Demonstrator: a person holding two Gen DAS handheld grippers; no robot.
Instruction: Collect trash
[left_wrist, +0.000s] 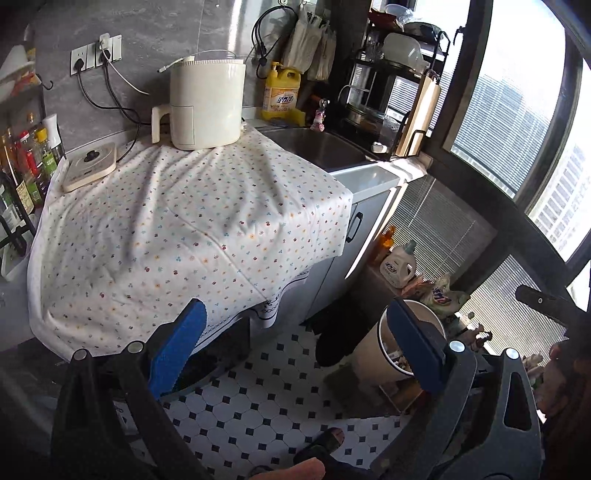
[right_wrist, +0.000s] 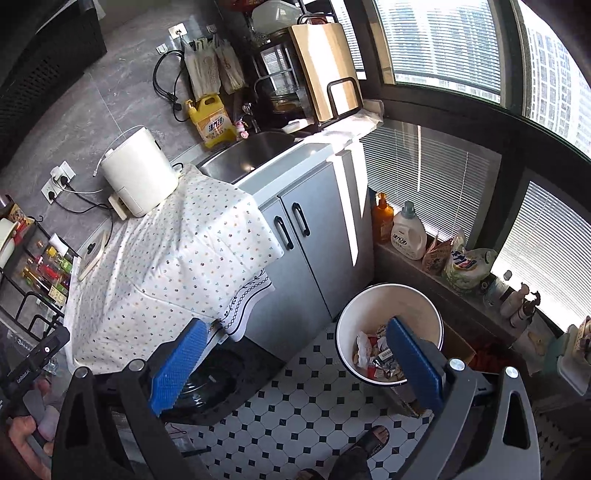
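Note:
A white trash bin (right_wrist: 388, 306) stands on the tiled floor beside the grey cabinet, with crumpled wrappers and packets (right_wrist: 371, 352) in its bottom. My right gripper (right_wrist: 295, 363) hangs above the floor just left of the bin, open, with nothing between its blue pads (right_wrist: 177, 365). In the left wrist view the same bin (left_wrist: 373, 354) shows partly behind one finger. My left gripper (left_wrist: 295, 345) is open too and holds nothing, near the corner of the cloth-covered counter. Each gripper shows at the edge of the other's view, held by a hand.
A flower-print cloth (left_wrist: 184, 229) covers the counter, bearing a white appliance (left_wrist: 207, 103). A sink (left_wrist: 317, 147) and a yellow detergent bottle (left_wrist: 280, 92) sit beyond. Bottles and bags line the window ledge (right_wrist: 443, 258). A person's sandalled foot (right_wrist: 373, 439) rests on the floor.

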